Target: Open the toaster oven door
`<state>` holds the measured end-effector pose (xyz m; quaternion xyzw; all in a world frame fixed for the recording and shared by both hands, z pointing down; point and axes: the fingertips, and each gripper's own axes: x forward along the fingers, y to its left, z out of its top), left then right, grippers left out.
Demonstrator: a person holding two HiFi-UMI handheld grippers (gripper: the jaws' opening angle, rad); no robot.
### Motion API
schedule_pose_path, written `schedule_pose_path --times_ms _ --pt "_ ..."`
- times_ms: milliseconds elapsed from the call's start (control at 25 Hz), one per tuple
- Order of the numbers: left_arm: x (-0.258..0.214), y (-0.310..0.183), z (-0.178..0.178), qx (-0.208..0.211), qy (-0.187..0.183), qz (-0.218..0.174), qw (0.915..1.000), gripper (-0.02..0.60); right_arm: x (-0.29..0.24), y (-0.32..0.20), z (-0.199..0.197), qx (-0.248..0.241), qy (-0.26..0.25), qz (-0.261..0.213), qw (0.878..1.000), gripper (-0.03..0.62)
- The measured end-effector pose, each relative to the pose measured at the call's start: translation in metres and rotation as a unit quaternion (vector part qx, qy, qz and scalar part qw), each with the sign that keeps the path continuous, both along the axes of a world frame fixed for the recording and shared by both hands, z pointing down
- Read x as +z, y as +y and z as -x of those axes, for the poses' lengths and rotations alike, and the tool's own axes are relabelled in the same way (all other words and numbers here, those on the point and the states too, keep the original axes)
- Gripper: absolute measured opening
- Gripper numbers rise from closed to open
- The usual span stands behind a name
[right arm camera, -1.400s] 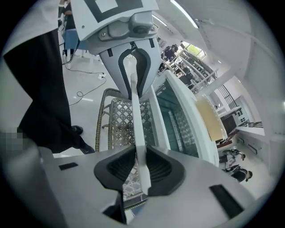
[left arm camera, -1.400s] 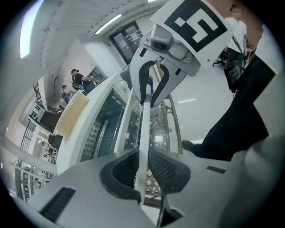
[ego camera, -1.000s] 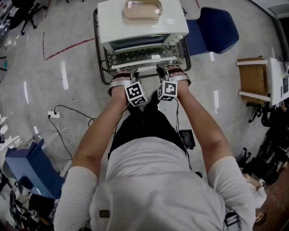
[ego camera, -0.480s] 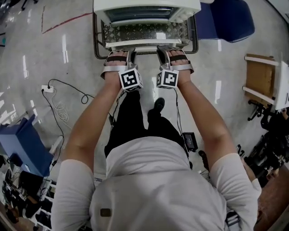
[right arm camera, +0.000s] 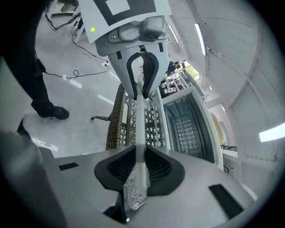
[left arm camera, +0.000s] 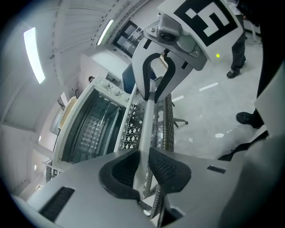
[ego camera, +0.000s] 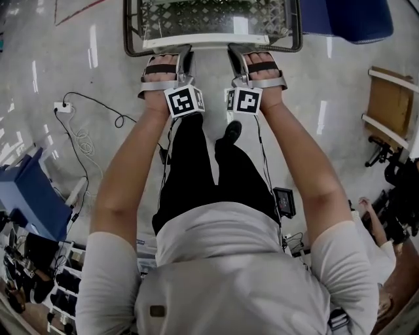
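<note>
The toaster oven's glass door (ego camera: 216, 19) is swung down and lies nearly flat toward me, a mesh pattern showing through it. Its white handle bar (ego camera: 209, 43) runs along the near edge. My left gripper (ego camera: 184, 57) clamps the bar left of centre and my right gripper (ego camera: 234, 56) right of centre. In the left gripper view the bar (left arm camera: 147, 120) passes between the pads of the left gripper (left arm camera: 143, 167), whose jaws are opening; the open oven cavity (left arm camera: 91, 129) lies beyond. In the right gripper view the right gripper (right arm camera: 140, 167) is shut on the bar (right arm camera: 139, 124).
The oven stands on a dark metal frame (ego camera: 127, 33). A blue chair (ego camera: 353, 16) is at the back right, a wooden stand (ego camera: 393, 105) at the right, and a power strip with cable (ego camera: 62, 106) and a blue box (ego camera: 26, 203) on the floor at the left.
The door has swung further down toward me with both grippers still on its handle. The oven body has slid out of the top of the head view.
</note>
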<state>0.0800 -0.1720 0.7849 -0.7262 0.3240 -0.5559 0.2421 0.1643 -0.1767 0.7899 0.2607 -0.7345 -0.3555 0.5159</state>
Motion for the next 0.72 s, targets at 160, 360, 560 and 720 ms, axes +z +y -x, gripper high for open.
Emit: schedule_pose_path --times_ms 160,360,560,720 --pt "0.020 0.006 -0.001 0.001 -0.005 -0.006 1.0000 0.092 0.019 0.006 -0.001 0.000 0.003 -0.008 1.000 0.078" --pt "0.041 0.011 0.000 0.001 -0.005 -0.015 0.9999 0.094 0.041 0.010 0.000 0.003 -0.002 -0.005 1.000 0.083" --pt "0.060 0.015 -0.002 0.003 -0.003 -0.031 0.9995 0.093 0.061 0.013 -0.001 0.008 -0.009 -0.006 1.000 0.084" --pt "0.073 0.016 -0.003 0.006 -0.001 -0.054 0.9985 0.094 0.072 0.015 -0.002 0.003 -0.003 -0.019 1.000 0.084"
